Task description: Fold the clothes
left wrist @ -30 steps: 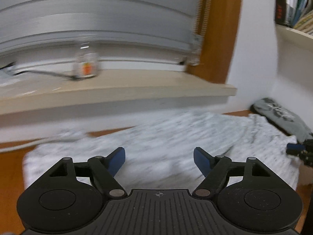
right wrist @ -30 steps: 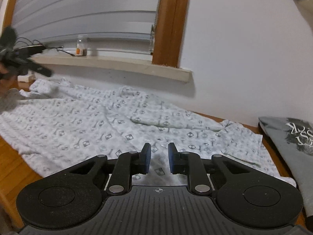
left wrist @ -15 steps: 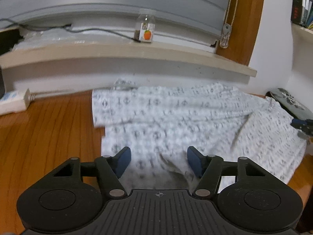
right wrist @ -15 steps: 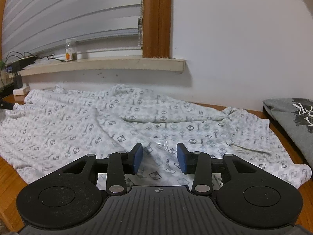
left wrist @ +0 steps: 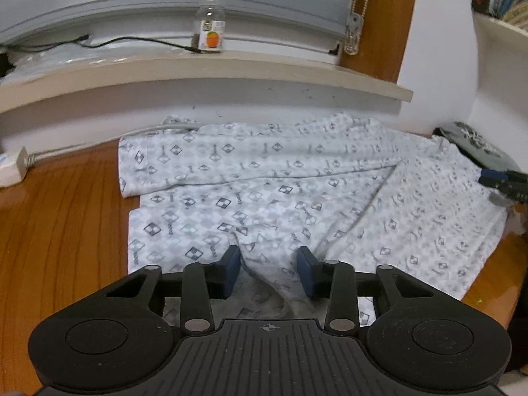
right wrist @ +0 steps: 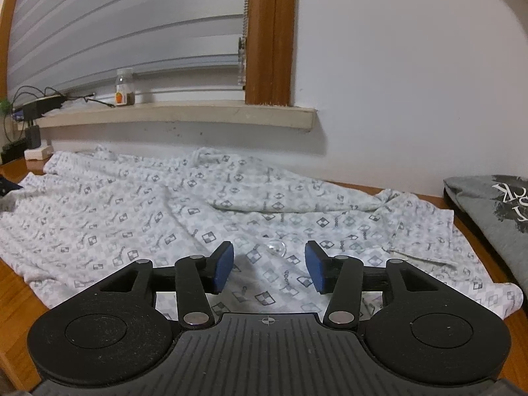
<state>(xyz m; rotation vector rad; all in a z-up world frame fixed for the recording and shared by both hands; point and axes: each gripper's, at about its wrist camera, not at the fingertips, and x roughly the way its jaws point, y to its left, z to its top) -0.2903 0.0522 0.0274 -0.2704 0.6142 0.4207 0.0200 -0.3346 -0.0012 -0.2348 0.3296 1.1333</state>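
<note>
A white shirt with a grey checked print (left wrist: 297, 171) lies spread over the wooden table (left wrist: 59, 231). My left gripper (left wrist: 268, 272) is low over the shirt's near left part. Its jaws are closing around a raised fold of the cloth, and the blue pads do not visibly press it. In the right wrist view the same shirt (right wrist: 132, 204) fills the table. My right gripper (right wrist: 269, 265) hovers over it near a clear button (right wrist: 276, 247); its jaws are opening with nothing held. Its tip (left wrist: 495, 178) shows at the shirt's right edge in the left wrist view.
A folded grey T-shirt (right wrist: 488, 211) lies at the right by the wall. A window sill (left wrist: 198, 69) behind the shirt carries a small jar (left wrist: 211, 34) and a black cable. A white power strip (left wrist: 11, 165) sits at the far left. Bare wood (right wrist: 13, 283) borders the shirt.
My left gripper has swung in and down onto the shirt's left part and its jaws have narrowed around a fold. The right gripper's jaws have widened and it has stayed in place.
</note>
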